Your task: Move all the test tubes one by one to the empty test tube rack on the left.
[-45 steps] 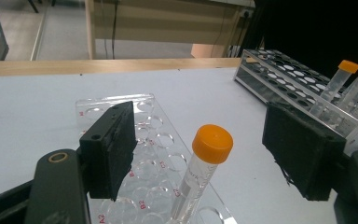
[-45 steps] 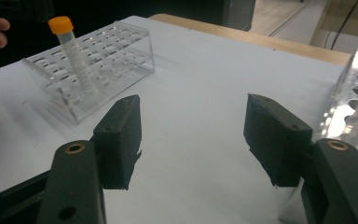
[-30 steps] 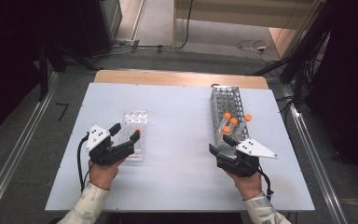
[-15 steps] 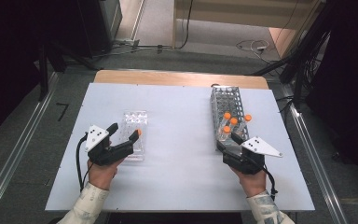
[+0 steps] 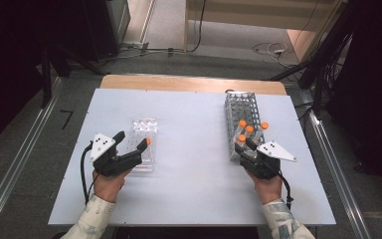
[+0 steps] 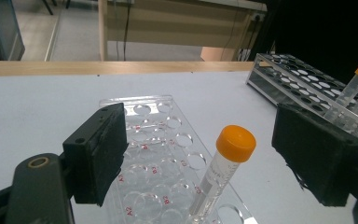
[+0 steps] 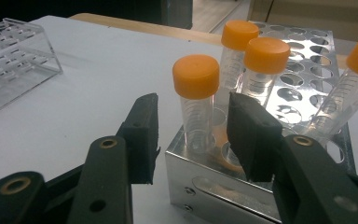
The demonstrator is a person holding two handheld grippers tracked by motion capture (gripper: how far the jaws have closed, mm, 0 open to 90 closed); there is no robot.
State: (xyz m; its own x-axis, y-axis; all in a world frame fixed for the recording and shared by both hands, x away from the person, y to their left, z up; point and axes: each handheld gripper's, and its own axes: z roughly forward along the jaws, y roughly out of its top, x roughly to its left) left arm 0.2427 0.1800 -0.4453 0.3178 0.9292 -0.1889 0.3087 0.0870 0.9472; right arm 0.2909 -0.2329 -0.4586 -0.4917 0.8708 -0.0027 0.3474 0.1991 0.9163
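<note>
Left gripper open around a racked tube; right gripper closing, seemingly not yet touching its tube

My counter is a pale sheet laid over a wooden top whose far edge shows bare. Grey floor surrounds it, with metal rails running along both sides. Beyond, cables trail across a lighter floor beneath a wooden bench. Dark cabinets stand at the far left, black shadow at right.

A lab: capped sample tubes, metal tube rack, clear well rack.
</note>
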